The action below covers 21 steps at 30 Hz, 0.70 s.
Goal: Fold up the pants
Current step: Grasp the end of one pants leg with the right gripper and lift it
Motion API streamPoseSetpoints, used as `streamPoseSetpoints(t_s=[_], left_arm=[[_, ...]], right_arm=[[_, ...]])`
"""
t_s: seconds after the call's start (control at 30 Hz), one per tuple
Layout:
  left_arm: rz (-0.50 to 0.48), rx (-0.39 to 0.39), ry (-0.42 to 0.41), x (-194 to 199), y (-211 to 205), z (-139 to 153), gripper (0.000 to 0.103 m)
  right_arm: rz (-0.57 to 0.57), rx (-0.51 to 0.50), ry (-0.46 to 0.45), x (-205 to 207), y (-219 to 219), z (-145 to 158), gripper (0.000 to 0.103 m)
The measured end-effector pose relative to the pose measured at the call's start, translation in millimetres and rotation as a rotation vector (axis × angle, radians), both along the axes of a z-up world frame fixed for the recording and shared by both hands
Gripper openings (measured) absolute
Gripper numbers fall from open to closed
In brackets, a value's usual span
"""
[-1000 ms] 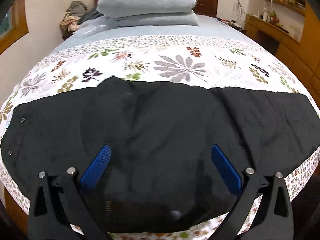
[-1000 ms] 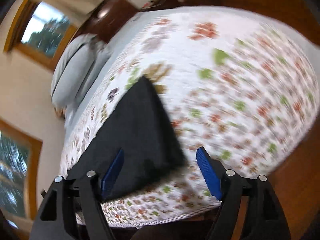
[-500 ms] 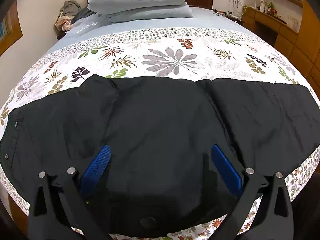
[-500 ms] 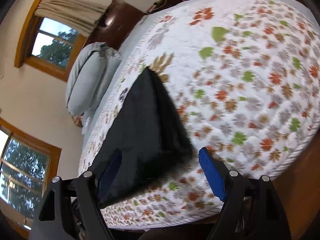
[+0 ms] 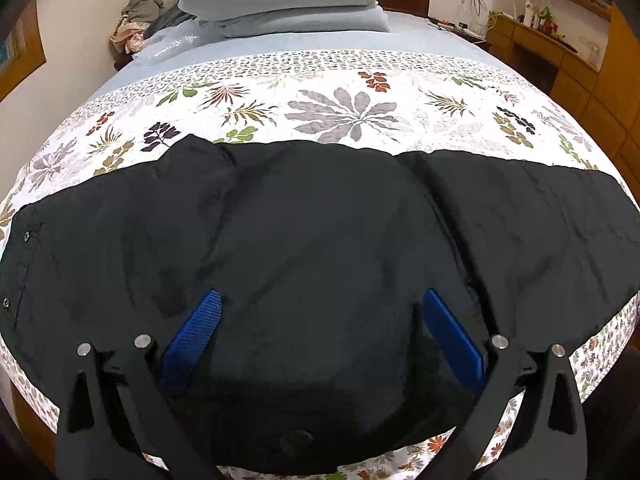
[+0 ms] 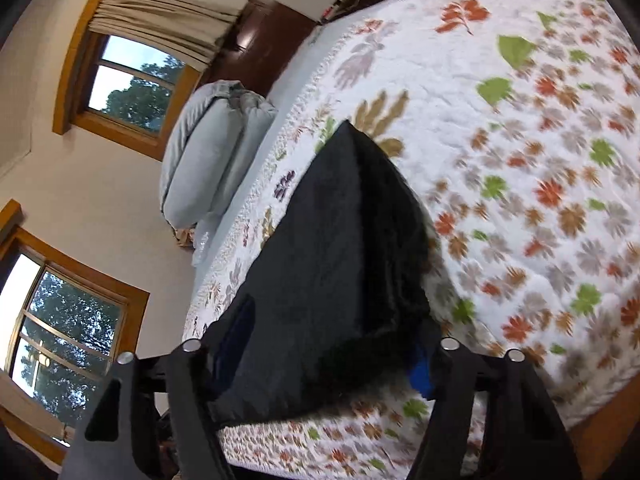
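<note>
The pants (image 5: 320, 248) lay across the bed (image 5: 340, 92). Your left gripper (image 5: 320, 340) stood released; your right gripper (image 6: 332, 344) straddled the hem, unclenched. A shallow bite risked slipping.

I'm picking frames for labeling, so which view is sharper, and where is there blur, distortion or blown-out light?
Left wrist view: sharp, evenly lit; fisheye bows the bed and black pants. Right wrist view: tilted, the floral bedspread smeared by motion blur, the pants softer, the windows bright against dim walls.
</note>
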State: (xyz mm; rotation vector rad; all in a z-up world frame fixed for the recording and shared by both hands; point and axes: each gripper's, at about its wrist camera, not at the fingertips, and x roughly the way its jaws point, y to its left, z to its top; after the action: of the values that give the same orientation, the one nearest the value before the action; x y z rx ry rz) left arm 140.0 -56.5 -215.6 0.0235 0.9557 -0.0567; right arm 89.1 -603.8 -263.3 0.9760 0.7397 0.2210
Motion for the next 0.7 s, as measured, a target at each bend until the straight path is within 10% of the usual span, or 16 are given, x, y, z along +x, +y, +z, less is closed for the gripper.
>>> streamPoseSetpoints(t_s=[0.2,0.7], left_arm=[[0.002,-0.004,0.003,0,3,-1,0.101],[-0.032,-0.01,0.031,2,-13,-16,0.101]], right_arm=[[0.001,0.011,-0.01,6,0,1,0.024],[-0.077,-0.135,0.043,6,-16,33,0.016]])
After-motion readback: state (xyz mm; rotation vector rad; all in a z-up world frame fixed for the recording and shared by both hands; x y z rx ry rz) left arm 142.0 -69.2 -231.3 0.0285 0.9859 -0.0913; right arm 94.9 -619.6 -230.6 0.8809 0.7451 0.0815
